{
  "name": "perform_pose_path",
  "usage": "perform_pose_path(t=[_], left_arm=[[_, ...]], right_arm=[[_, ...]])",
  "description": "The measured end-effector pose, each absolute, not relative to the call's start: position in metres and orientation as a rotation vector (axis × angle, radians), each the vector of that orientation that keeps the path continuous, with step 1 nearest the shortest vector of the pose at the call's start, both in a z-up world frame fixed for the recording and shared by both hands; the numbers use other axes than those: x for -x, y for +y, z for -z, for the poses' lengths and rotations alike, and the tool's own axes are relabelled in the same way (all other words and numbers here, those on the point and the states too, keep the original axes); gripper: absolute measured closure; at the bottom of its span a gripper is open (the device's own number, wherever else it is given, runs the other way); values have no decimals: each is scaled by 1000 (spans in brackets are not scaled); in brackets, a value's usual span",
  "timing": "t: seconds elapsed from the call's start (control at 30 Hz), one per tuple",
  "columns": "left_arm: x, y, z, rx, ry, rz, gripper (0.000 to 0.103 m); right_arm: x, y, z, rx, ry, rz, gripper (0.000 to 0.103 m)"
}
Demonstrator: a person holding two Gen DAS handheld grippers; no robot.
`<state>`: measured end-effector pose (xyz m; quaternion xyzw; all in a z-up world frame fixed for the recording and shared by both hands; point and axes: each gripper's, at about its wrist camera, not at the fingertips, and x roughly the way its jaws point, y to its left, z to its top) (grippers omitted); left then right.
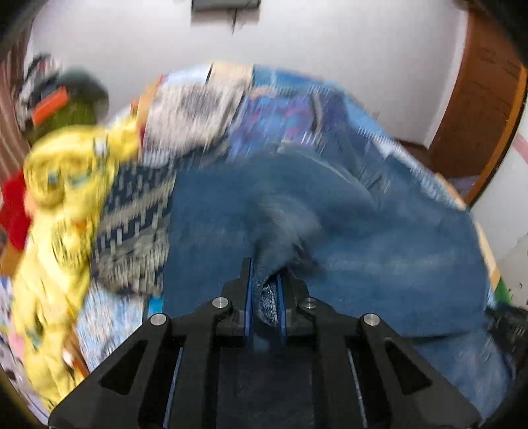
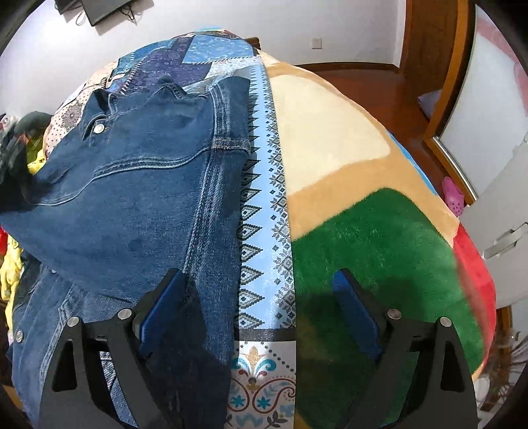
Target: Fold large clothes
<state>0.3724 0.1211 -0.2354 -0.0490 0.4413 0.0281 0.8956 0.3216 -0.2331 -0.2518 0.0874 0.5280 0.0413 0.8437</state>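
The left hand-held gripper (image 1: 265,280) is clamped on a fold of the blue denim jacket (image 2: 138,184) spread across the patterned bed (image 2: 264,204); the right hand-held gripper (image 2: 257,297), jaws apart, straddles the jacket's right edge, its length running away toward the collar.

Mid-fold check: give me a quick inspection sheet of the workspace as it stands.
Surface: bed with patterned blue cover and green-tan blanket.
Job's things: denim jacket spread on the bed, one part lifted.
Clutter: yellow garment and red cloth heaped beside the jacket.
Grippers: left gripper shut on denim; right gripper open above the jacket edge.
Cables: cords hanging below a wall screen.
Surroundings: white wall, wooden door frame, pink shoe.
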Motion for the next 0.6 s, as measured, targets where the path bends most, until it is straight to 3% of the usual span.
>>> perform_pose_path(t=[0.1, 0.17, 0.23, 0.27, 0.3, 0.53, 0.6], left_arm=[[-361, 131, 269, 94, 1008, -89, 75], [-352, 142, 283, 166, 1038, -76, 72], [-342, 151, 283, 208, 1025, -102, 55], [-340, 156, 282, 201, 1031, -129, 42], [-336, 159, 279, 194, 1030, -141, 36], [-321, 184, 245, 189, 1006, -111, 34], [-322, 195, 230, 191, 972, -120, 27]], right_arm=[[-320, -232, 253, -164, 1117, -79, 9], [-320, -231, 254, -158, 1120, -74, 9], [-321, -231, 253, -159, 1124, -71, 9], [-321, -230, 253, -159, 1128, -69, 9], [-322, -230, 253, -160, 1133, -68, 9], [-333, -237, 240, -197, 1125, -72, 9], [-340, -238, 235, -210, 1110, -81, 9]])
